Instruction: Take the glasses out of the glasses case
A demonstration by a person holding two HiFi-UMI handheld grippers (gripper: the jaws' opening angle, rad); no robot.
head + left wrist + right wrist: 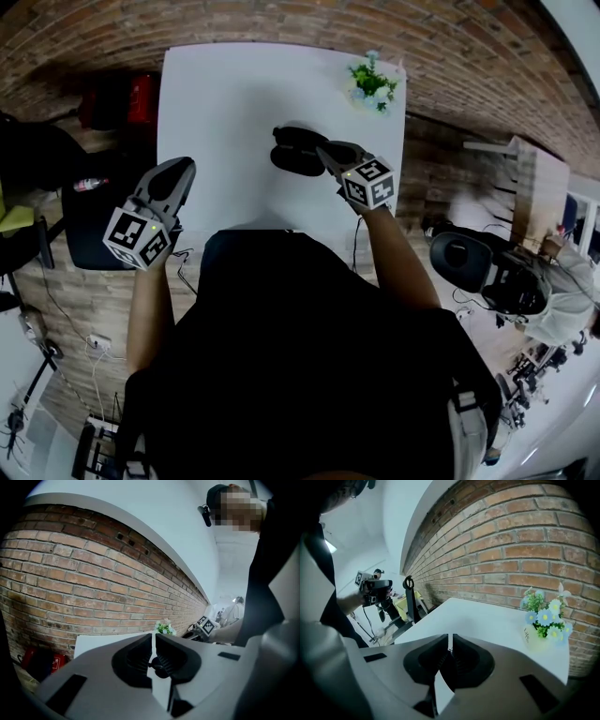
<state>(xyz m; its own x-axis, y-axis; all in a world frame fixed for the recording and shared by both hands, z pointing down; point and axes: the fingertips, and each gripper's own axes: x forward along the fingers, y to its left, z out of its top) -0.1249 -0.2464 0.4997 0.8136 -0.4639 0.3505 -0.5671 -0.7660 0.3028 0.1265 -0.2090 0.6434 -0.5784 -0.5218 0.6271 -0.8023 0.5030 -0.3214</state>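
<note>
We see the glasses case (291,159) lying near the middle of the white table (234,103), a little to the right of centre. It is dark and shows as two rounded halves, one behind the other. We cannot make out any glasses in it from the head view.

The right gripper (325,152) reaches in over the table's right half, and its tips sit at the right end of the case. Whether they touch it we cannot tell. In the right gripper view its jaws stand narrowly apart, leaving a slim slit at the tips (449,641) with the table top (478,616) showing through. Something dark fills the lower part of that gap, but we cannot say whether it is the case. We see nothing gripped.

The left gripper (183,166) hangs at the table's left edge, on the near side and well apart from the case. Its marker cube (138,236) is off the table towards us. In the left gripper view its jaws are drawn together to a thin line (153,637), with nothing between them.

A small pot of blue and white flowers (373,84) stands at the table's far right corner. It also shows in the right gripper view (546,623). A brick wall (93,583) runs behind the table's far edge.
</note>
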